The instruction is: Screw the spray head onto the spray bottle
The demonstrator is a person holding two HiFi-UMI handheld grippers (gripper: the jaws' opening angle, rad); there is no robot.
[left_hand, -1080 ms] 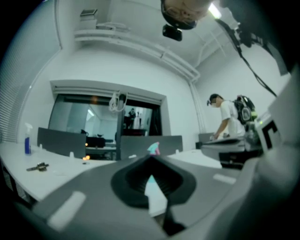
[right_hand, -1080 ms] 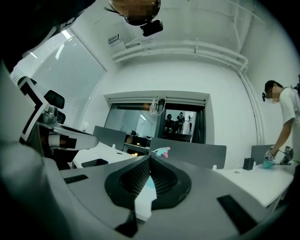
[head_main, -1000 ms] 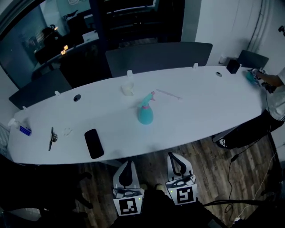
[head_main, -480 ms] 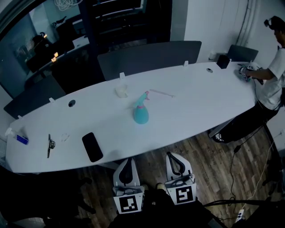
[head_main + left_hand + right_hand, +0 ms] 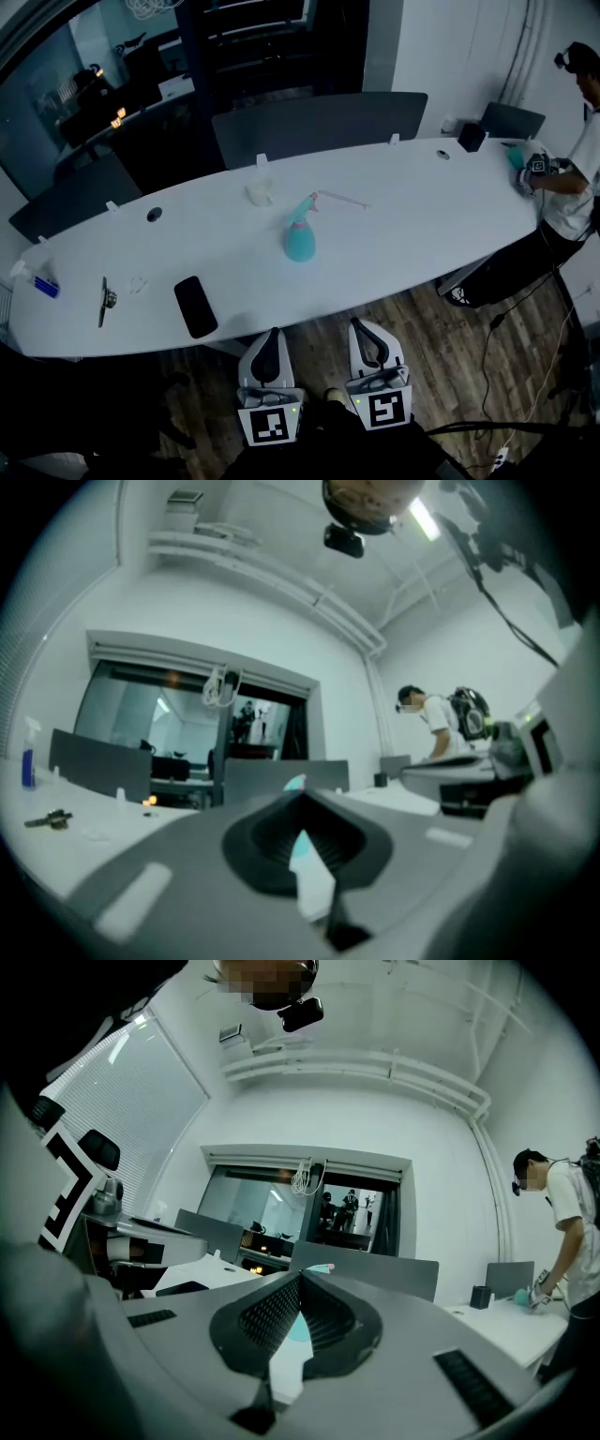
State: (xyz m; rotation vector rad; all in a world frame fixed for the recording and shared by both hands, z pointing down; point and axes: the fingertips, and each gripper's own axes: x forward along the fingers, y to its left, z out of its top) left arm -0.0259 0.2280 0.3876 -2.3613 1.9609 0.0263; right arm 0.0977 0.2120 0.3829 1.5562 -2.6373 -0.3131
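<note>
The person (image 5: 574,178) at the right end of the table (image 5: 422,234) has come more into sight. In the head view the blue spray bottle (image 5: 301,241) stands mid-table, far from the left gripper (image 5: 271,336) and right gripper (image 5: 367,328). The left gripper view shows its jaws pressed together, empty. The right gripper view shows the same.

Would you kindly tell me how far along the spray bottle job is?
Done: nothing certain. The teal plastic spray bottle stands on the white table, the pink-tipped spray head at its neck; whether threaded on, I cannot tell. In hand: nothing; the left gripper and right gripper are shut, empty, short of the table edge. Left: grasp both parts and screw tight.
</note>
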